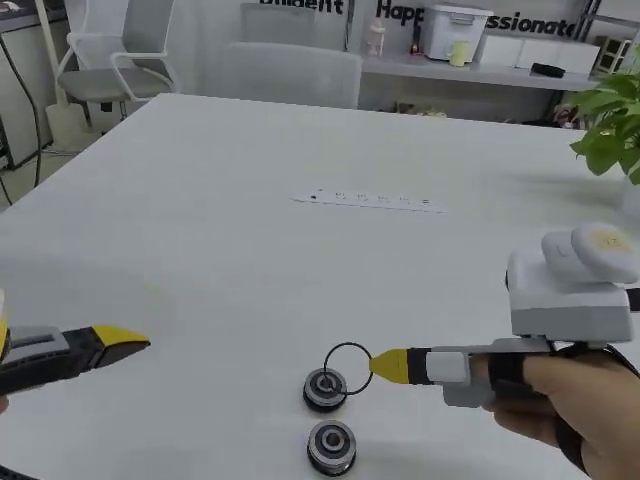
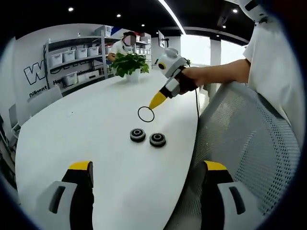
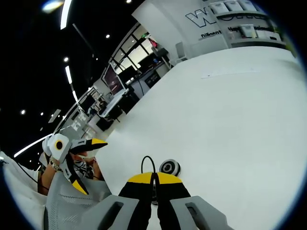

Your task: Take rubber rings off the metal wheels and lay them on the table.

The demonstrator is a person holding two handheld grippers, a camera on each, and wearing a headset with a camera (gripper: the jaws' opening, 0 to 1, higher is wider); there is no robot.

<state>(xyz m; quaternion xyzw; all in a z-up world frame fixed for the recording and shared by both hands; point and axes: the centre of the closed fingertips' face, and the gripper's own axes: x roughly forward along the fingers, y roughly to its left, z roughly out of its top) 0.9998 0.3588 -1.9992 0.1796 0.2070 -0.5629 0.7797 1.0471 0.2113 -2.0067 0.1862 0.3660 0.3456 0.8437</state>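
Your right tongs (image 1: 380, 365) pinch the thin rubber ring (image 1: 347, 346) by its rim, left tongs (image 2: 147, 167) spread; it seems light and floppy, so grip gently.

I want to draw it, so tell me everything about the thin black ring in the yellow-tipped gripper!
The thin black rubber ring is a plain round loop, slim as wire, with the white table showing through its hole. The right gripper has its yellow-tipped jaws shut on one edge of it. It looks lifted, apart from the two round metal wheels resting on the table close by. Nothing else touches it.
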